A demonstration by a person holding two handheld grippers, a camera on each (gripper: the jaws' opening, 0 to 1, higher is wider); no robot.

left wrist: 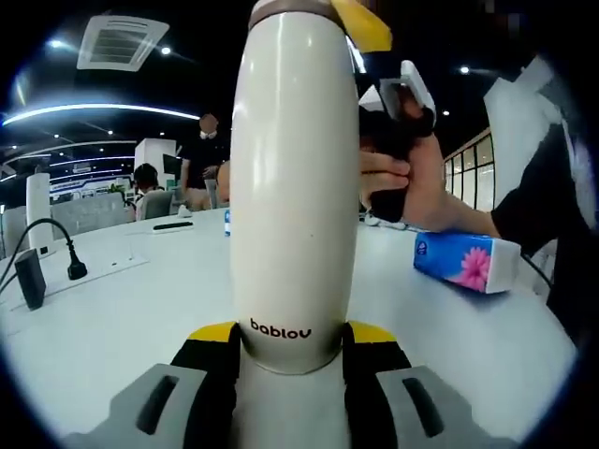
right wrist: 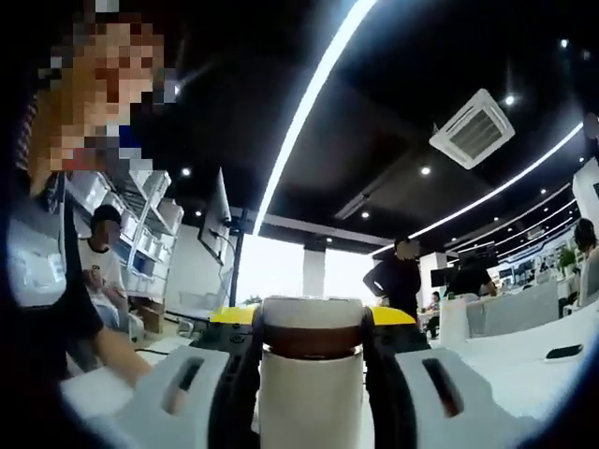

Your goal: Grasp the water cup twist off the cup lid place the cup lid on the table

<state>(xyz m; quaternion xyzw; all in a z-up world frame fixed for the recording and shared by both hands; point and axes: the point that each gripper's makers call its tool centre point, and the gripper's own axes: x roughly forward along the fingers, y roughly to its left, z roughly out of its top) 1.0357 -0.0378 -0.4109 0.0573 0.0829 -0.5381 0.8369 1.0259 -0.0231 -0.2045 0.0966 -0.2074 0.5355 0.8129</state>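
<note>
A tall cream water cup [left wrist: 295, 187] marked "bablov" stands upright on the white table [left wrist: 112, 318]. My left gripper [left wrist: 292, 351] is shut on its base, a yellow-tipped finger on each side. In the right gripper view, the cup lid [right wrist: 314, 327], cream with a brown band under it, sits between the jaws of my right gripper [right wrist: 314, 323], which is shut on it. That right gripper [left wrist: 370, 23] also appears at the cup's top in the left gripper view, held by a hand [left wrist: 412, 187].
A blue tissue pack [left wrist: 465, 260] with a pink flower lies on the table to the right. A black adapter and cable [left wrist: 37, 271] sit at the left. People stand and sit at the far side [left wrist: 201, 159]. A person [right wrist: 65, 243] is close at the left.
</note>
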